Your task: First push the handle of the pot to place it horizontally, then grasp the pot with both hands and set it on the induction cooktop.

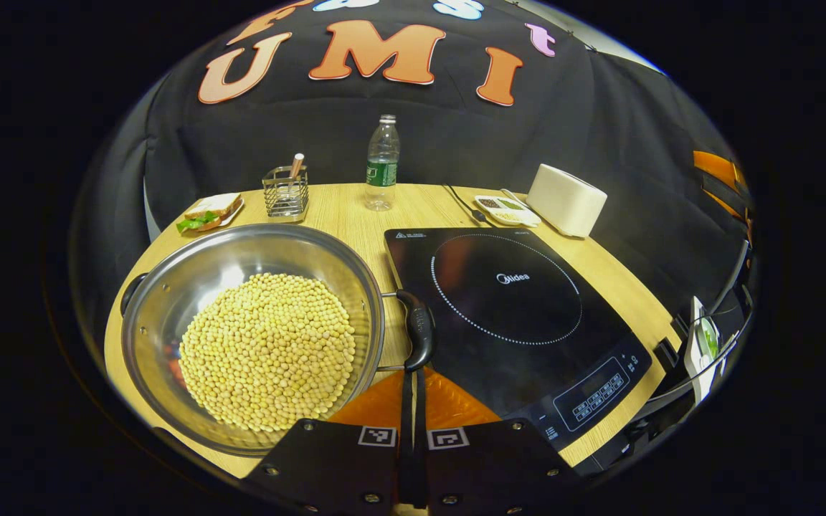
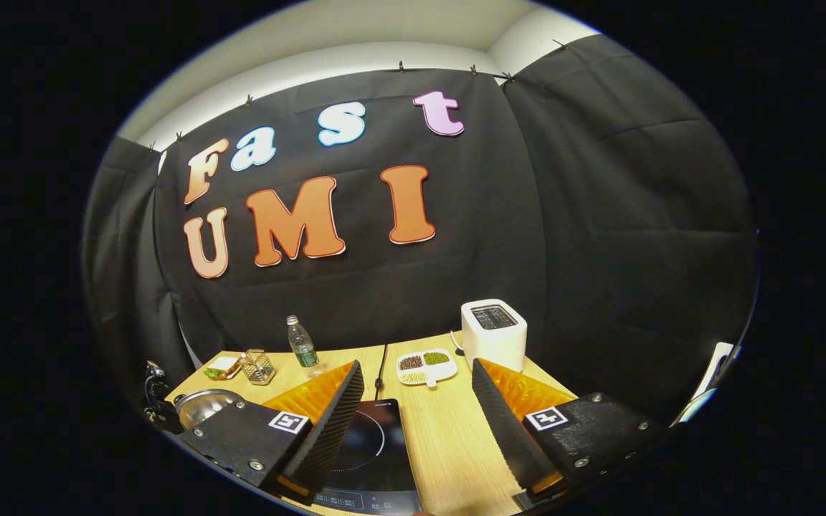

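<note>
A steel pot point(image 1: 169, 287) full of pale beans stands on the wooden table point(image 1: 341, 208), left of the black induction cooktop point(image 1: 513, 315). Its right black handle point(image 1: 419, 326) lies between the pot rim and the cooktop, and a second handle point(image 1: 130, 290) shows at the far left. My left gripper point(image 1: 413, 373) is shut, its tips right under the right handle's near end with nothing between them. In the right gripper view my right gripper point(image 2: 416, 365) stands open above the table, over the cooktop point(image 2: 373, 448), with the pot point(image 2: 201, 405) at the lower left.
Along the back of the table stand a sandwich on a plate point(image 1: 211, 211), a wire holder point(image 1: 285, 192), a water bottle point(image 1: 382, 165), a divided dish of grains point(image 1: 505, 210) and a white toaster point(image 1: 566, 199). A cable point(image 1: 459, 201) runs to the cooktop.
</note>
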A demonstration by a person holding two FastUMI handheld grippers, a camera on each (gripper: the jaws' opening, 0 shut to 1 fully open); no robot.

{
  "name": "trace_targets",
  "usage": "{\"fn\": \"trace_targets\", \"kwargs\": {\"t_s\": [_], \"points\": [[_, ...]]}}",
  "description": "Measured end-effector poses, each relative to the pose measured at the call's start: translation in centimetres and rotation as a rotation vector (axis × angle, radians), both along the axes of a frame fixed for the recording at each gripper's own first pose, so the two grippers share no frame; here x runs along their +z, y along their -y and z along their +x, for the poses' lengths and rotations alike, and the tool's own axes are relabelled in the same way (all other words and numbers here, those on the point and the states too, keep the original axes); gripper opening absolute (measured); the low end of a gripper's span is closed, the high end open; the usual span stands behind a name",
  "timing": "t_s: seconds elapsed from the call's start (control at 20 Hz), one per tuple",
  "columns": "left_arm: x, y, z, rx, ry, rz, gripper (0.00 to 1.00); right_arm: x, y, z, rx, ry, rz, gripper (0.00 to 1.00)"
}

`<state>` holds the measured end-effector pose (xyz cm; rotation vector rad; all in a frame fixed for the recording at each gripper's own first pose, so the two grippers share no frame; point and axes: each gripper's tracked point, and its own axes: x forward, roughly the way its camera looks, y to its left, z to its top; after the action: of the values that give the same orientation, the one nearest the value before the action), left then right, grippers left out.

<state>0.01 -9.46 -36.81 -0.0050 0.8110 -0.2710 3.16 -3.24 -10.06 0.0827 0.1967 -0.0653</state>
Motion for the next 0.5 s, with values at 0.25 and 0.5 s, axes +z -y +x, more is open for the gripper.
{"fn": "trace_targets", "kwargs": {"t_s": [0.25, 0.5], "points": [[-0.2, 0.3, 1.2, -0.011, -0.001, -0.014, 0.0, -0.8, -0.1, 0.3, -0.009, -0.014, -0.007, 0.94], [0.0, 0.5, 1.9, -0.012, -0.001, -0.044, 0.01, -1.1, -1.0, 0.5, -0.013, -0.021, -0.021, 0.94]]}}
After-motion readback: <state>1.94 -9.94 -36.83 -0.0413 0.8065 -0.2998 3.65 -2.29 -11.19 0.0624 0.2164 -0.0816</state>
